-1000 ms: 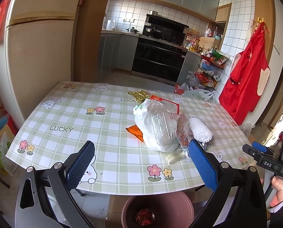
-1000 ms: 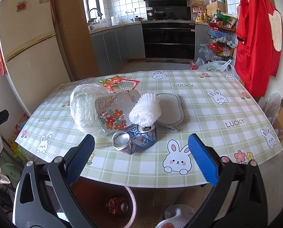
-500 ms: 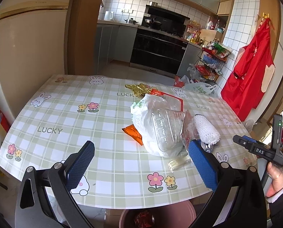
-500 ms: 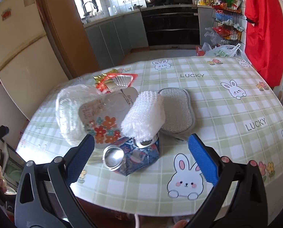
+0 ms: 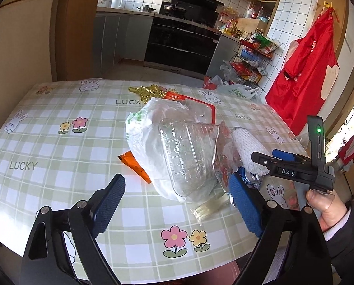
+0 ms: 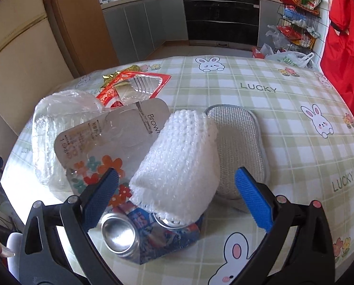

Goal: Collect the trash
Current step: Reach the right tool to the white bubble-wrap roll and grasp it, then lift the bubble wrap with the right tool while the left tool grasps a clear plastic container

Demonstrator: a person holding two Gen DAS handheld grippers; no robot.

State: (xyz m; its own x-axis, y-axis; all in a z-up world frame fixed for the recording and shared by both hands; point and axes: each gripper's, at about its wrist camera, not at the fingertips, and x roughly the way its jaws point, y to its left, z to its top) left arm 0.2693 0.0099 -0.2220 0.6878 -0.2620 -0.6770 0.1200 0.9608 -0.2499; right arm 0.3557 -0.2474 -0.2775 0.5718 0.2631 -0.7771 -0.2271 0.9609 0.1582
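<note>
The trash sits in a heap near the middle of the bench [image 6: 283, 109], which wears a green checked cloth printed with rabbits, flowers and the word LUCKY. At the front of the heap, close to the near edge, a crushed blue drink can [image 6: 151, 235] lies on its side, and a white foam net sleeve [image 6: 179, 166] rests tilted on top of it. Just behind and to the right of the sleeve, touching it, lies a flat grey scouring pad [image 6: 238, 140]. To the left, a clear flowered packaging sheet [image 6: 110, 142] leans against the sleeve, and beyond that a crumpled clear plastic container [image 5: 188, 156] lies against a white plastic bag [image 5: 148, 128]. An orange wrapper [image 5: 134, 163] pokes out from under the bag, and farther back a red-rimmed clear tray [image 6: 139, 85] lies beside some gold foil [image 5: 151, 91]. The right gripper [image 6: 177, 201] hovers low over the can and sleeve with its blue jaws wide apart, the sleeve showing between them, nothing clamped. The left gripper [image 5: 177, 201] hangs before the plastic container, its jaws likewise spread and holding nothing. Beyond the bench stand grey kitchen cabinets [image 6: 143, 23], a black oven [image 6: 222, 16], a wire rack [image 5: 253, 57] of packets, and a red apron [image 5: 305, 71] hanging on the wall.
</note>
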